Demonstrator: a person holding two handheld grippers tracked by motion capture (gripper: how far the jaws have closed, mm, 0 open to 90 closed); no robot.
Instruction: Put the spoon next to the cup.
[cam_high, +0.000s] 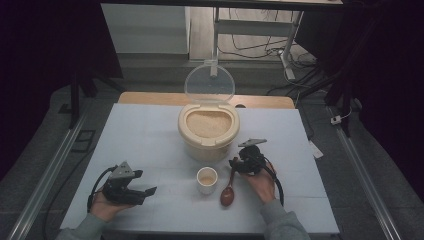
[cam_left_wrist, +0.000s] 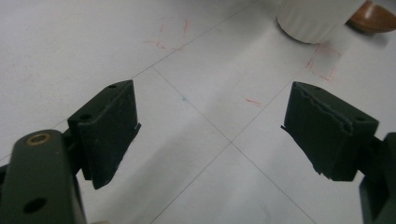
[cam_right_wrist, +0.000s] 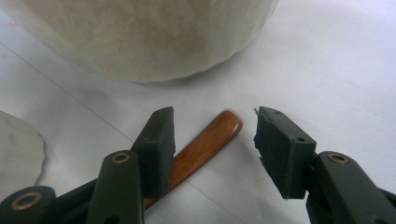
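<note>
We are keeping the right gripper (cam_right_wrist: 212, 140) spread: the brown wooden spoon (cam_right_wrist: 201, 149) is lying loose between its fingers, beside the cream rice bin (cam_right_wrist: 149, 37); the left gripper (cam_left_wrist: 210, 140) is gaping empty.

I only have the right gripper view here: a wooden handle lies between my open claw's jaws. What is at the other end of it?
Observer: A wooden spoon; its bowl lies on the table toward the person, beside a small white cup.
Operator: Anything in that cup?
Observer: Yes, something pale and tan, like the rice.
Operator: And the big pale thing ahead of me?
Observer: A cream rice container, its clear lid standing open and rice up near the rim.
Operator: Where is the left claw?
Observer: The left claw rests at the table's left, jaws wide, holding nothing.
</note>
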